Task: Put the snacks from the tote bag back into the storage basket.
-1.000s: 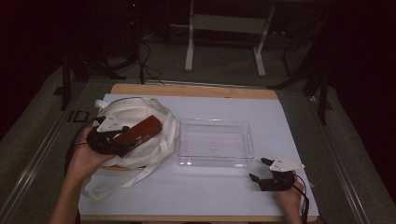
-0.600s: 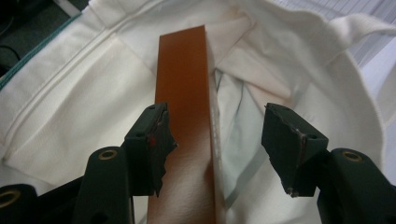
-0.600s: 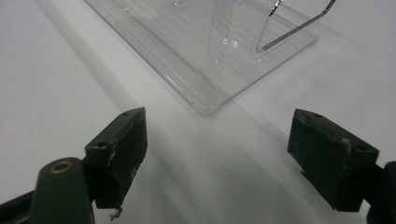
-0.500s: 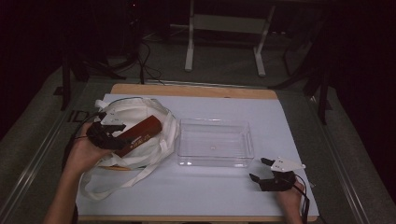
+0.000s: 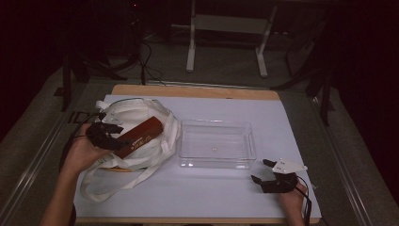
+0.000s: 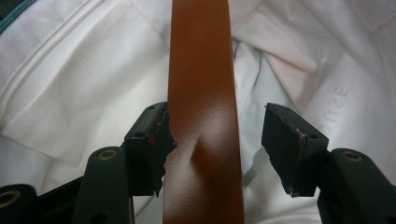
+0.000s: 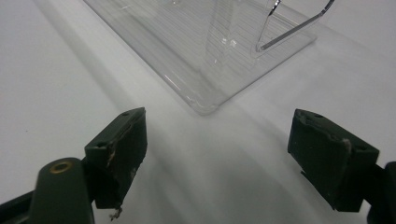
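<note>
A long brown box pokes out of a white cloth tote bag at the table's left. My left gripper is at its near end, shut on the box. One pad presses into a dented side, while a thin strip of bag shows beside the other pad. My right gripper rests open on the white table cover at the front right, nothing between its fingers. It faces a corner of the clear plastic tray.
The empty clear tray stands mid-table, just right of the bag. The bag's straps trail toward the front edge. Cables hang off the table's left side. A metal stand's legs rise on the floor beyond the far edge.
My left hand and gripper have shifted slightly left over the bag, with the brown box staying between the jaws. The right gripper has not moved.
</note>
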{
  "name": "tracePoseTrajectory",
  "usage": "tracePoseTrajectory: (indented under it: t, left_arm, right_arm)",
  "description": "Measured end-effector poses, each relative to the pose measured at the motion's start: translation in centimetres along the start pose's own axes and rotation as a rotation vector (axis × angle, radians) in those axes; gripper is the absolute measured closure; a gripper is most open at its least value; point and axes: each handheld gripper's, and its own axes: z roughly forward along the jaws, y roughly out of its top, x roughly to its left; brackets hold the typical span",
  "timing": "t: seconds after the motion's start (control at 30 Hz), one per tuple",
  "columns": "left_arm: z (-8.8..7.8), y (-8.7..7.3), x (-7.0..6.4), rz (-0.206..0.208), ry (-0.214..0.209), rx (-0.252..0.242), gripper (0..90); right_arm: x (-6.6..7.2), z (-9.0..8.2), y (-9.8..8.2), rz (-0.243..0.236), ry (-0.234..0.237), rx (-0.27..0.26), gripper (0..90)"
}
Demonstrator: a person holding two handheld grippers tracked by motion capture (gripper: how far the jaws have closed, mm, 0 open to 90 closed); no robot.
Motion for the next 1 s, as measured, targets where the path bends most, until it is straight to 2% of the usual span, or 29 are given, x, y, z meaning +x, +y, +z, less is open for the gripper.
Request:
tracePoseTrajectory:
  t: [0.27,0.57,0.83,0.97,1.0]
  left_arm:
    - [0.5,-0.2,0.8,-0.024,-0.031,0.051,43.3]
    - [1.1,-0.5,0.9,-0.023,-0.041,0.098,41.4]
    - [1.5,-0.5,1.1,-0.027,-0.059,0.128,35.9]
    - [1.7,-0.4,1.1,-0.031,-0.062,0.149,30.7]
    - [1.8,-0.4,1.1,-0.034,-0.051,0.156,28.5]
  right_arm:
    - [0.0,0.0,0.0,-0.003,-0.002,0.0,19.9]
    - [0.1,0.0,0.0,-0.005,-0.003,0.001,19.8]
    - [0.1,0.0,0.0,-0.005,-0.005,0.002,19.9]
    - [0.1,0.1,0.0,-0.006,-0.005,0.004,19.9]
    - [0.1,0.1,0.0,-0.007,-0.005,0.004,19.9]
